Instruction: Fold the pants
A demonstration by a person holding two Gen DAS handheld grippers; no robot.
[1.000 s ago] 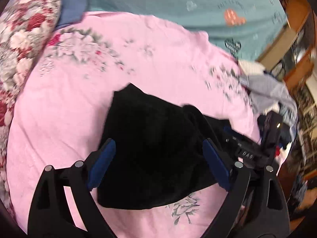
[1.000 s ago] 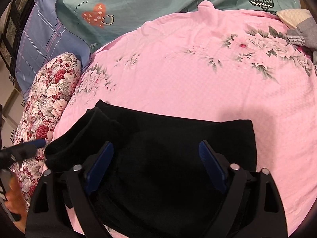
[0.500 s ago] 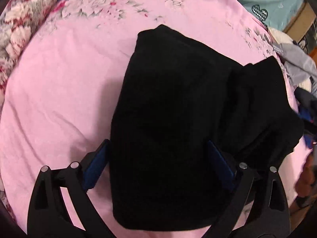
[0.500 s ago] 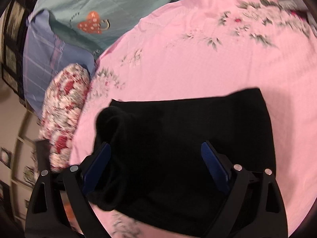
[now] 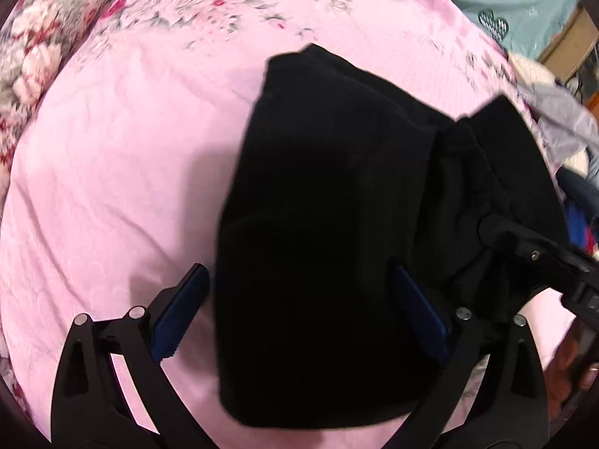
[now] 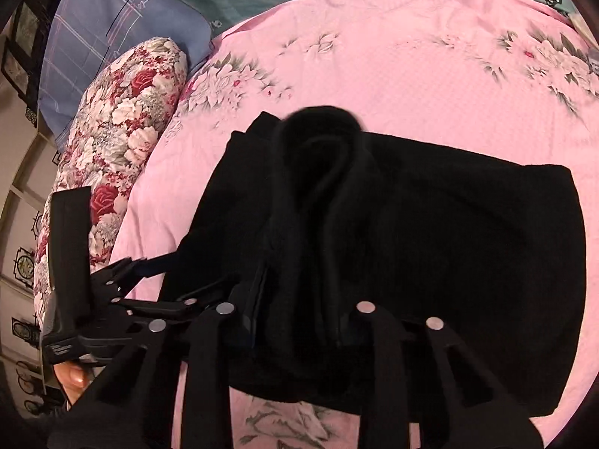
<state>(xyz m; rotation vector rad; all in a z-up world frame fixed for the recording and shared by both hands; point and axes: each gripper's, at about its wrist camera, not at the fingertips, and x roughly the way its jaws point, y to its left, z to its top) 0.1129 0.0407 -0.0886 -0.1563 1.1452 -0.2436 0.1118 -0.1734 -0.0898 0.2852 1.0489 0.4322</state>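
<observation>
Pants: black pants (image 5: 322, 232) lie folded on the pink floral sheet (image 5: 112, 172).
Right gripper: the right gripper (image 6: 299, 314) is closing, pinching a raised fold of the pants.
Left gripper: the left gripper (image 5: 299, 314) is opening, spread wide, astride the pants' near edge, pads not pressing.

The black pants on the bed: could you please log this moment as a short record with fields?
garment: black pants, partly folded, lying on the pink floral sheet
left gripper: open wide, one finger on each side of the near edge of the pants, not pressing
right gripper: jaws closing on a bunched ridge of the pants
nearby: floral pillow beside the sheet
fold status: not finished
</observation>
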